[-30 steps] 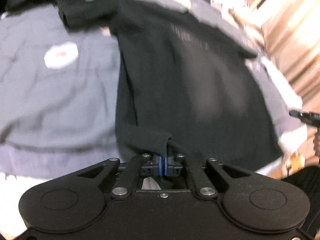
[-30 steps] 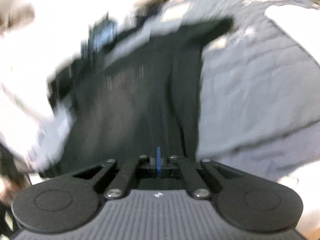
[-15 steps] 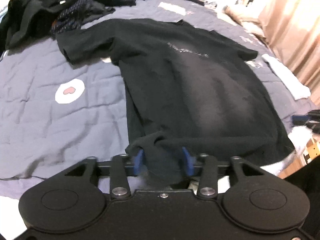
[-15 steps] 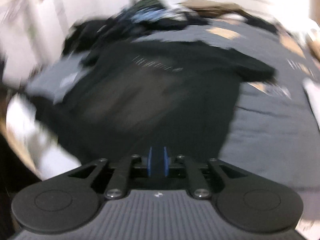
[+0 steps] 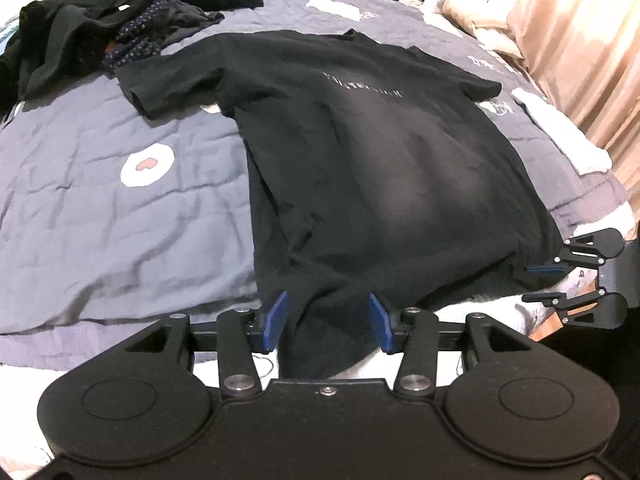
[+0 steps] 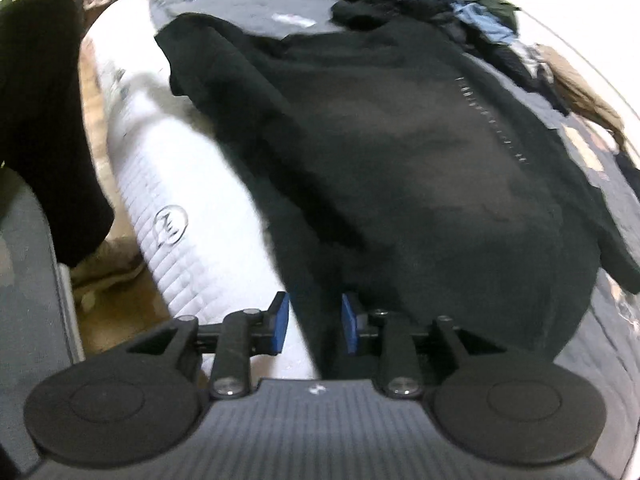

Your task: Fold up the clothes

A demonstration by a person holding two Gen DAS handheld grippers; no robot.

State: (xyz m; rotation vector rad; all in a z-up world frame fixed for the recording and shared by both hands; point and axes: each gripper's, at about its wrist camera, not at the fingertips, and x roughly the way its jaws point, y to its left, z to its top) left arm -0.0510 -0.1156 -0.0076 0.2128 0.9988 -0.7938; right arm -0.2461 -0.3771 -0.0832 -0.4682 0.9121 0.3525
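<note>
Left tool (image 5: 327, 322) spread, right tool (image 6: 313, 323) spread — black T-shirt (image 5: 380, 152) hem between blue pads, flat on bed (image 5: 100, 208).

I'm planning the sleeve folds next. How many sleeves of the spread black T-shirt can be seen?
2: left sleeve toward the clothes pile, right sleeve toward the curtain side. Both lie flat, unfolded.

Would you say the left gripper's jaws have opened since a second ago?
Yes. The left gripper was shut on the black T-shirt hem; now its jaws stand apart, the hem loose between them.
</note>
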